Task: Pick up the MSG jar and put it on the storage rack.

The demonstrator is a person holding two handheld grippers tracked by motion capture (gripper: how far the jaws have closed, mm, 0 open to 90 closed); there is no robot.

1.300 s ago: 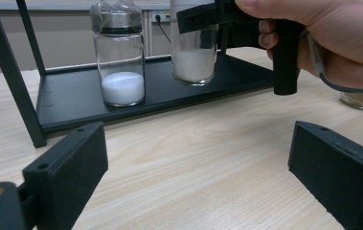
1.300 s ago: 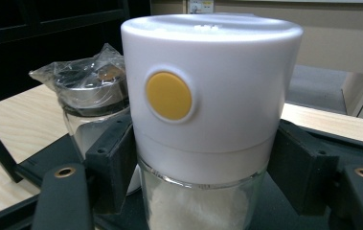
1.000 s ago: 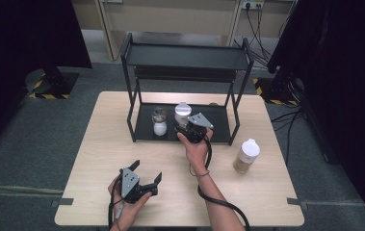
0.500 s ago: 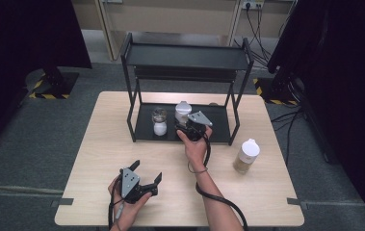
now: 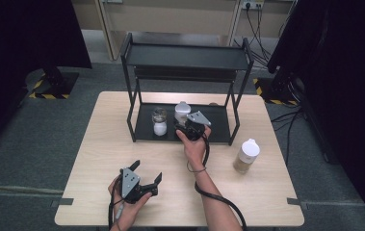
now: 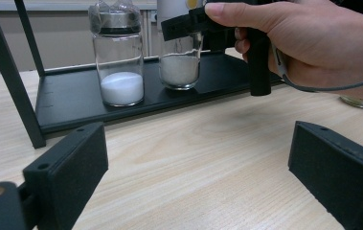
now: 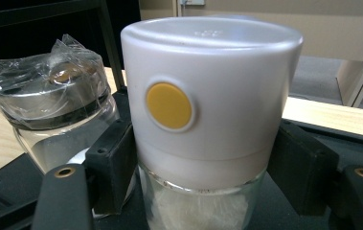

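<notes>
A glass jar with a tall white cap [image 5: 182, 111] [image 7: 208, 96] and a yellow dot holds white powder and stands on the bottom tray of a black rack [image 5: 217, 129]. My right gripper [image 5: 186, 126] [image 7: 203, 177] is shut on it just under the cap, a pad [image 7: 112, 163] on each side. In the left gripper view the same jar [image 6: 179, 69] rests on the tray under the right hand [image 6: 313, 43]. To its left stands a second glass jar [image 5: 159, 121] [image 6: 120, 57] with a plastic-wrapped metal lid. My left gripper [image 5: 148, 170] [image 6: 203, 172] is open near the table's front edge, with nothing between its fingers.
The black two-level rack's upper shelf [image 5: 185, 57] overhangs both jars, and its posts [image 6: 11, 76] stand at the tray's corners. A bottle with a white cap and tan contents [image 5: 246, 155] stands on the wooden table [image 5: 267, 192] at the right. The right gripper's cable [image 5: 218, 199] trails along the forearm.
</notes>
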